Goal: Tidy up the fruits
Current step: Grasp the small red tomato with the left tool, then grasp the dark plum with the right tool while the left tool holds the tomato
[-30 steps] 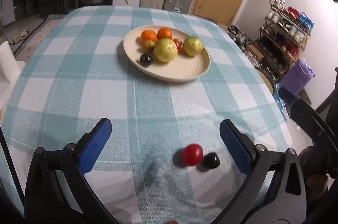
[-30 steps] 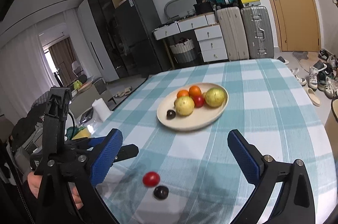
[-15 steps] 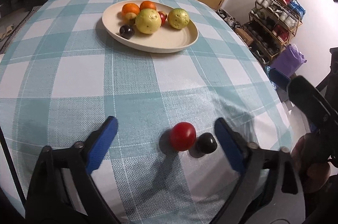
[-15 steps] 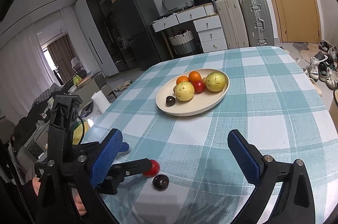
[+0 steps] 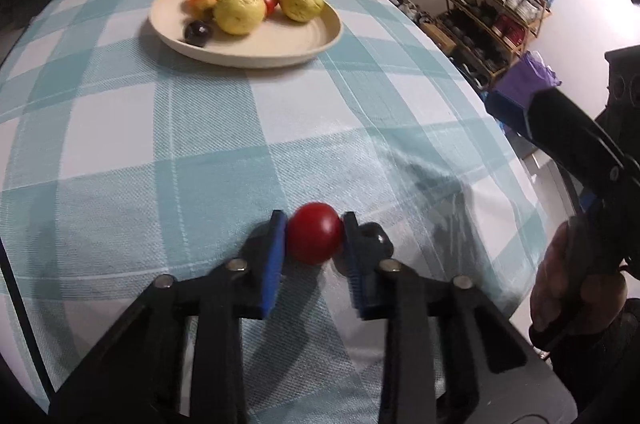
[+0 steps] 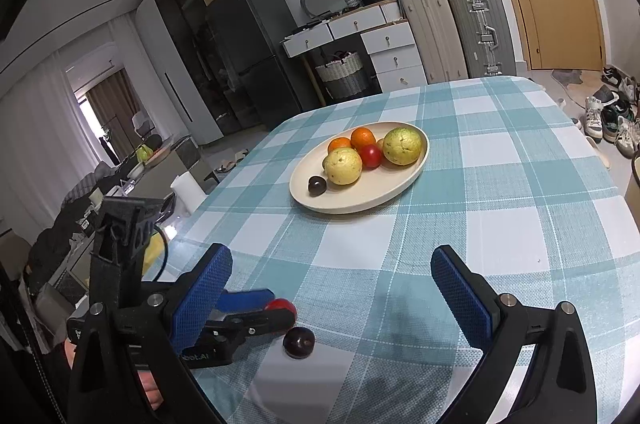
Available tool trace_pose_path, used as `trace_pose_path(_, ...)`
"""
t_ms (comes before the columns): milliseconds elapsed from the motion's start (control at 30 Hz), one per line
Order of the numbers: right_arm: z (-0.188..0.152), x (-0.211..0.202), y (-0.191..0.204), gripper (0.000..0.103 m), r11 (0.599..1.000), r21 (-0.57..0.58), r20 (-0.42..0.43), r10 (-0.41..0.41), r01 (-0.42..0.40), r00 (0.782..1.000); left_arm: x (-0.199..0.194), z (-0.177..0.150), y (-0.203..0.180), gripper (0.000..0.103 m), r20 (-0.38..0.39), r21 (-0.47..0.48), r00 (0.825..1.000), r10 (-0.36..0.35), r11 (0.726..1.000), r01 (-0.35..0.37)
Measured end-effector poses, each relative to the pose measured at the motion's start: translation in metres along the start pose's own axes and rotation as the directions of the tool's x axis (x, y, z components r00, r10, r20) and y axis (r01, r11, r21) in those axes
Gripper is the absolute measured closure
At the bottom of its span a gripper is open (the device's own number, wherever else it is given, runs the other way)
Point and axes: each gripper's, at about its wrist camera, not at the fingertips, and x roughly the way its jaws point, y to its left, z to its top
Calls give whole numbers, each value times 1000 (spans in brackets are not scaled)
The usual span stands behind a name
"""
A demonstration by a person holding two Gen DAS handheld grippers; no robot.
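Note:
My left gripper (image 5: 314, 229) is shut on a small red fruit (image 5: 315, 232) near the table's front edge; it also shows in the right wrist view (image 6: 280, 306). A dark plum (image 6: 298, 342) lies on the cloth just right of it, partly hidden behind the right finger in the left wrist view (image 5: 376, 238). A cream plate (image 6: 384, 189) further back holds two yellow-green fruits, two oranges, a red fruit and a dark plum. My right gripper (image 6: 332, 288) is open and empty above the cloth.
The table has a teal and white checked cloth (image 5: 160, 128). The table edge drops off at the right, with a shoe rack (image 5: 500, 8) beyond. Suitcases (image 6: 452, 32) and drawers stand behind the table.
My left gripper has moved down and forward and shut on the red fruit. The right gripper has hardly moved.

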Motion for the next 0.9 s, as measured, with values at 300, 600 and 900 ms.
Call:
trace_pose_path(300, -4, 2, -6, 1, 1000, 11, -18, 8, -8, 1000, -12, 3, 12, 79, 31, -35, 999, 11, 999, -10)
trace_pose_path(600, -20, 14, -1, 1, 1000, -16, -95, 23, -24, 995, -42, 10, 31, 79, 89, -84, 995, 46, 996, -39)
trace_pose_path(900, -36, 28, 10, 9, 998, -48, -159, 40, -48, 986, -70, 10, 48, 79, 126, -139, 989, 83, 988, -65)
